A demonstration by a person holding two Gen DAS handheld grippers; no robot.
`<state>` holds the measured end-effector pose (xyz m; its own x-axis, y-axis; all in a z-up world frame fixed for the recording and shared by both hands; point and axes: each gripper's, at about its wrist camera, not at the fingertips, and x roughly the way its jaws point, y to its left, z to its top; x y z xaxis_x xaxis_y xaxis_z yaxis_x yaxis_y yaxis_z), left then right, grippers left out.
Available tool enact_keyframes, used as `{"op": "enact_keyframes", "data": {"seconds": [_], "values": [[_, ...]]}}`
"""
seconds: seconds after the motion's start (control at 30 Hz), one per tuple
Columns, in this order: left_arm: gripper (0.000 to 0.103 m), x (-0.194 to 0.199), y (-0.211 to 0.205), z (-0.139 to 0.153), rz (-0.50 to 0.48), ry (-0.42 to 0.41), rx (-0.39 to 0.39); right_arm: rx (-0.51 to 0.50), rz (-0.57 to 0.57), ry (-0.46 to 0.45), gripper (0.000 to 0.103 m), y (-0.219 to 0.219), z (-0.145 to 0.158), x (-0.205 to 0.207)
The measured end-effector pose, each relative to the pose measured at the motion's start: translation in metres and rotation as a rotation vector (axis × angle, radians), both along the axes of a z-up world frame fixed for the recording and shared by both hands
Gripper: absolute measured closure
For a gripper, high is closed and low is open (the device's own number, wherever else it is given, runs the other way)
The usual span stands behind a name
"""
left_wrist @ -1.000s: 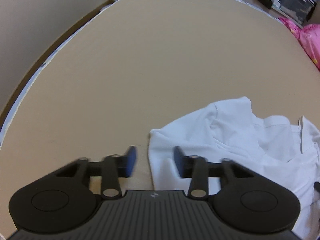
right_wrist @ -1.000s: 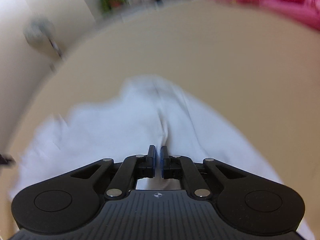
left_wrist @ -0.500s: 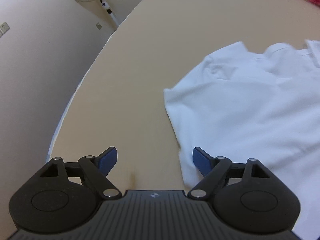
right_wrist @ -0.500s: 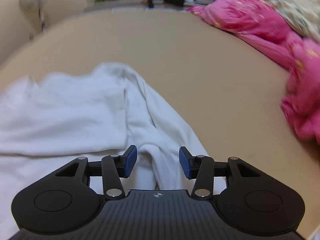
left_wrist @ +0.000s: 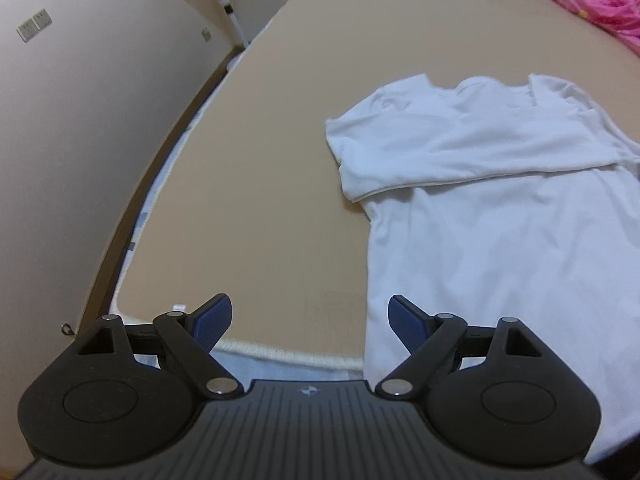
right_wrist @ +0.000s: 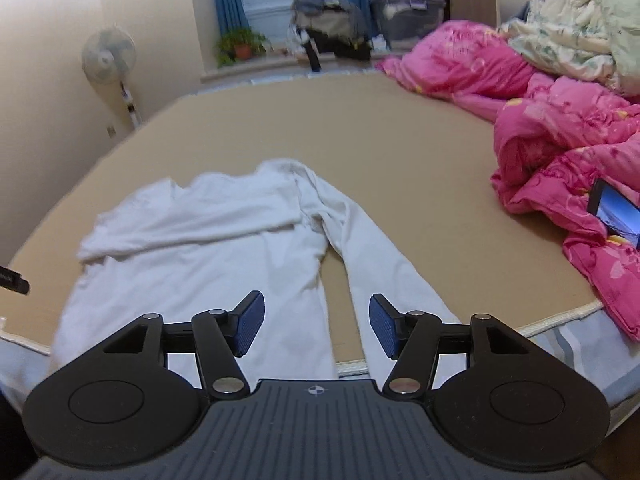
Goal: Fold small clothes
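Observation:
A white long-sleeved shirt [left_wrist: 500,208] lies spread on the tan bed surface [left_wrist: 272,152]. One sleeve is folded across its chest. In the right wrist view the shirt [right_wrist: 200,248] shows its other sleeve [right_wrist: 376,256] stretched toward the near edge. My left gripper [left_wrist: 310,320] is open and empty, raised above the bed's near edge, left of the shirt's hem. My right gripper [right_wrist: 316,324] is open and empty, above the gap between the shirt's body and the loose sleeve.
A pink quilt [right_wrist: 568,152] is piled on the right side of the bed, with a phone [right_wrist: 616,212] lying on it. A standing fan [right_wrist: 110,60] is by the wall at the left. Bags and a bin [right_wrist: 408,16] stand at the far end.
Both grippers opened, let go of the shirt and pulled back toward the near edge. The shirt now lies flat with one sleeve folded across it.

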<state>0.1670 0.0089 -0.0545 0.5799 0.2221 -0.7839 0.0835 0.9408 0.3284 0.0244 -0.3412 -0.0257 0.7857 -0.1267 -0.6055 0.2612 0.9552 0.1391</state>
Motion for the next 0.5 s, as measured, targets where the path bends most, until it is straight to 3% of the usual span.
{"op": "enact_keyframes", "data": {"seconds": [0.23,0.5], "values": [[0.011,-0.059,-0.015,0.029,-0.052,-0.101,0.038,-0.005,0.02,-0.04,0.043,0.012,0.005,-0.042],[0.011,-0.083,-0.02,0.06,-0.083,-0.189,0.031,-0.049,0.026,-0.051,0.043,0.007,0.005,-0.069]]}}
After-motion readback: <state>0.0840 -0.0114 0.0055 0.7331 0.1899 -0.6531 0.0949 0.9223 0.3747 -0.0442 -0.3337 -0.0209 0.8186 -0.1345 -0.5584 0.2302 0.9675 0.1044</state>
